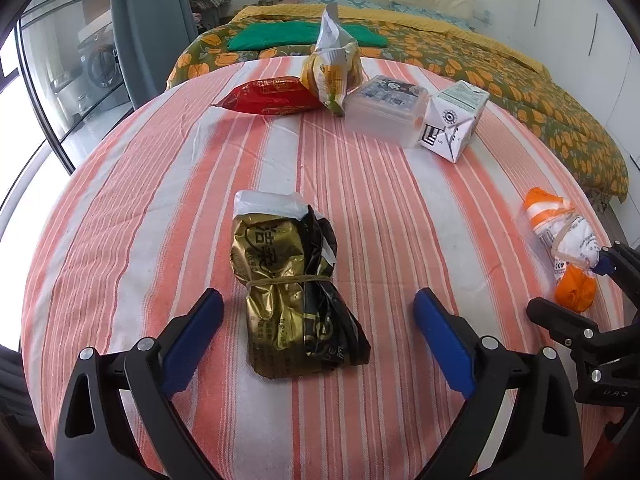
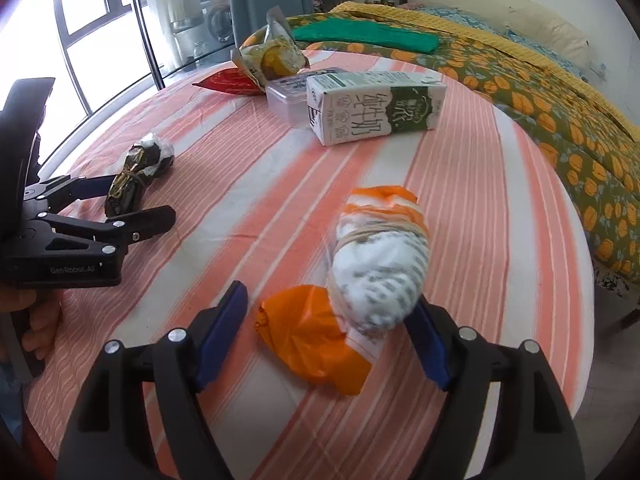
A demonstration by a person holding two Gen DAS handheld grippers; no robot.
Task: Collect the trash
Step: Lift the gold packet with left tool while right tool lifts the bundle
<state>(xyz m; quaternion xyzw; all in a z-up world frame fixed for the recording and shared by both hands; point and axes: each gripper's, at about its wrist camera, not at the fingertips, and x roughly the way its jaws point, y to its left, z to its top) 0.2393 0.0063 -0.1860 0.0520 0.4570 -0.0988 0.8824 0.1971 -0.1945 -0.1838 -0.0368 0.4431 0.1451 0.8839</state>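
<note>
Gold-black wrapper bundle [image 1: 296,300] sits between your left gripper [image 1: 318,320] pads, jaws apart, unclamped; right gripper [image 2: 332,328] likewise spread around orange-white bag bundle [image 2: 360,280], ready to pinch.

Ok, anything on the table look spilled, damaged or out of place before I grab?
Nothing spilled. The milk carton lies on its side beside the clear plastic box, and the yellow snack bag is torn open at the top. The gold wrapper bundle and orange-and-white bundle are crumpled and rubber-banded, as trash would be.

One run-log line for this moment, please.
left gripper: open, astride gold wrapper bundle | right gripper: open, astride orange-white bundle
</note>
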